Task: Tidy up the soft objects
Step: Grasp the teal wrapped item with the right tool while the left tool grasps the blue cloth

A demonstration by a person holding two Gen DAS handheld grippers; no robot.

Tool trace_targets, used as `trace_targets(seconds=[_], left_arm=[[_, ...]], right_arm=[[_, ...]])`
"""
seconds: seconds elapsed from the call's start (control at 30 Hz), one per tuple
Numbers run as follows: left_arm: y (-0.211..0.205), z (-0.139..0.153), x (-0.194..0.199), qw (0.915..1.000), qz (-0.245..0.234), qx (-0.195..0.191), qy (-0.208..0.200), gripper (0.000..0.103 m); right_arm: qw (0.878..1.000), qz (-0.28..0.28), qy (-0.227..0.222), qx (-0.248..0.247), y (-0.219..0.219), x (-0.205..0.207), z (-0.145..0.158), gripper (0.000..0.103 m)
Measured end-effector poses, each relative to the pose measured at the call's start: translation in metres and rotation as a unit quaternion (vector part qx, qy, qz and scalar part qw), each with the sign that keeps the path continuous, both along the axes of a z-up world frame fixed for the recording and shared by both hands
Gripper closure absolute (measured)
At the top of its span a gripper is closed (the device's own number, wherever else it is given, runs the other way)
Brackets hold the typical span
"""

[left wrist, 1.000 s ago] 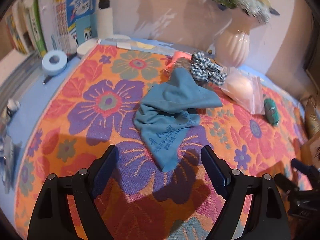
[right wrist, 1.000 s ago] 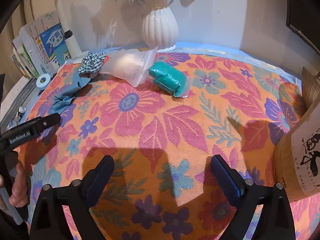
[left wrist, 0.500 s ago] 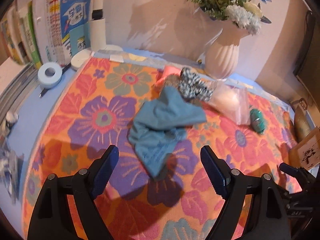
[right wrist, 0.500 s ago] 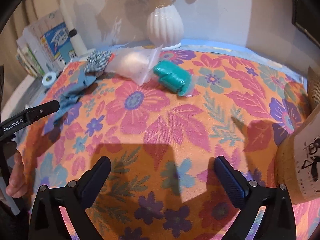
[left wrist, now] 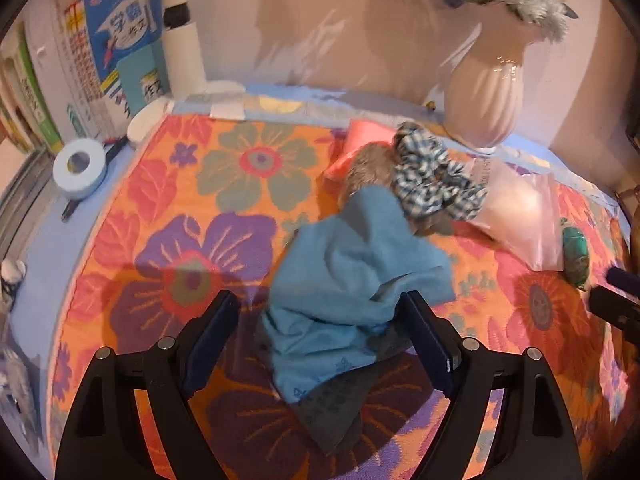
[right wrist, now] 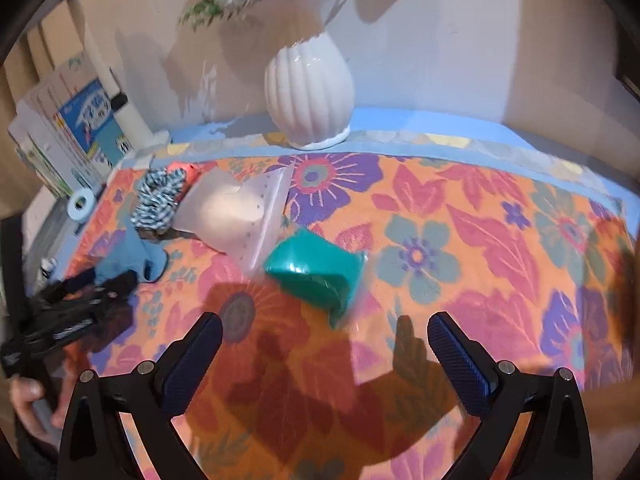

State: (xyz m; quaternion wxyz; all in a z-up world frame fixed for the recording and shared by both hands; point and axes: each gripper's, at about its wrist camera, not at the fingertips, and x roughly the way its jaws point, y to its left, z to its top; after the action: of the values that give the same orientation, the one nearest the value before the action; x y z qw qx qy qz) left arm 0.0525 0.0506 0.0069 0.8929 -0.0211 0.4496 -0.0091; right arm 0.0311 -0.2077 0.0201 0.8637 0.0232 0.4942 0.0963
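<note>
A crumpled blue cloth (left wrist: 344, 292) lies on the flowered tablecloth (left wrist: 200, 208). My left gripper (left wrist: 320, 328) is open, its fingers on either side of the cloth's near end. Behind the cloth lie a checked scrunchie (left wrist: 432, 176), a grey-brown soft item, a pink item (left wrist: 360, 140) and a clear bag (left wrist: 520, 216). A green bagged bundle (right wrist: 316, 272) lies just ahead of my open, empty right gripper (right wrist: 324, 344). The scrunchie (right wrist: 160, 200), the bag (right wrist: 236, 212) and the cloth (right wrist: 132, 256) show at the left in the right wrist view.
A white ribbed vase (right wrist: 308, 96) with flowers stands at the back by the wall. Books (left wrist: 92, 60) and a white tube (left wrist: 180, 40) stand at the back left, with a tape roll (left wrist: 80, 168) beside them. The left gripper (right wrist: 68, 312) shows at the left edge.
My left gripper has moved forward and down until its fingers straddle the blue cloth. My right gripper has moved forward toward the green bundle. Both stay open.
</note>
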Motion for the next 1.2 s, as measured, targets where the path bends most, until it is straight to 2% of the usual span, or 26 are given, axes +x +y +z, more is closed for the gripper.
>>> trace_targets(seconds=[0.03,0.13,0.2,0.23,0.3,0.37,0.43,0.5,0.73,0.9,1.1,1.13,1.2], left_arm=[[-0.001,-0.001,0.0,1.0,-0.003,0.0,0.001,0.033],[-0.007,0.002,-0.003,0.9998,-0.015,0.011,-0.01,0.048],[-0.014,0.003,-0.007,0.9992,-0.033,0.014,-0.018,0.072],[-0.018,0.004,-0.01,0.9986,-0.04,0.025,-0.024,0.074],[-0.024,0.005,-0.014,0.9977,-0.046,0.039,-0.032,0.089],[-0.025,0.007,-0.018,0.9971,-0.044,0.044,-0.043,0.09],[-0.02,0.018,-0.029,0.9954,-0.05,0.021,-0.079,0.091],[-0.014,0.026,-0.039,0.9927,-0.053,-0.005,-0.108,0.091],[-0.001,0.03,-0.045,0.9926,-0.023,-0.032,-0.115,0.091],[0.007,0.029,-0.068,0.9905,-0.005,-0.08,-0.112,0.091],[-0.003,0.03,-0.101,0.9901,-0.014,-0.079,-0.115,0.091],[-0.005,0.03,-0.104,0.9902,-0.015,-0.077,-0.115,0.091],[-0.006,0.029,-0.109,0.9899,-0.018,-0.081,-0.114,0.091]], right_arm=[[1.0,0.007,-0.003,-0.009,0.004,0.005,-0.004,0.0],[0.999,0.03,-0.031,-0.026,0.012,0.012,-0.006,0.002],[0.997,0.027,-0.058,-0.046,0.015,0.015,-0.007,0.005],[0.997,0.029,-0.061,-0.05,0.015,0.017,-0.008,0.014],[0.997,0.039,-0.048,-0.043,0.015,0.021,-0.015,0.033],[0.998,0.04,-0.033,-0.041,0.014,0.023,-0.024,0.046],[0.997,0.044,-0.049,-0.031,0.013,0.018,-0.018,0.062],[0.997,0.043,-0.056,-0.025,0.012,0.013,-0.017,0.068],[0.998,0.001,-0.067,0.007,-0.006,-0.015,-0.01,0.07],[0.997,-0.003,-0.078,0.015,-0.002,-0.051,-0.003,0.07],[0.996,0.025,-0.07,0.048,0.01,-0.102,0.001,0.07],[0.996,0.031,-0.064,0.052,0.011,-0.107,0.001,0.07],[0.996,0.037,-0.057,0.056,0.011,-0.113,0.0,0.061]])
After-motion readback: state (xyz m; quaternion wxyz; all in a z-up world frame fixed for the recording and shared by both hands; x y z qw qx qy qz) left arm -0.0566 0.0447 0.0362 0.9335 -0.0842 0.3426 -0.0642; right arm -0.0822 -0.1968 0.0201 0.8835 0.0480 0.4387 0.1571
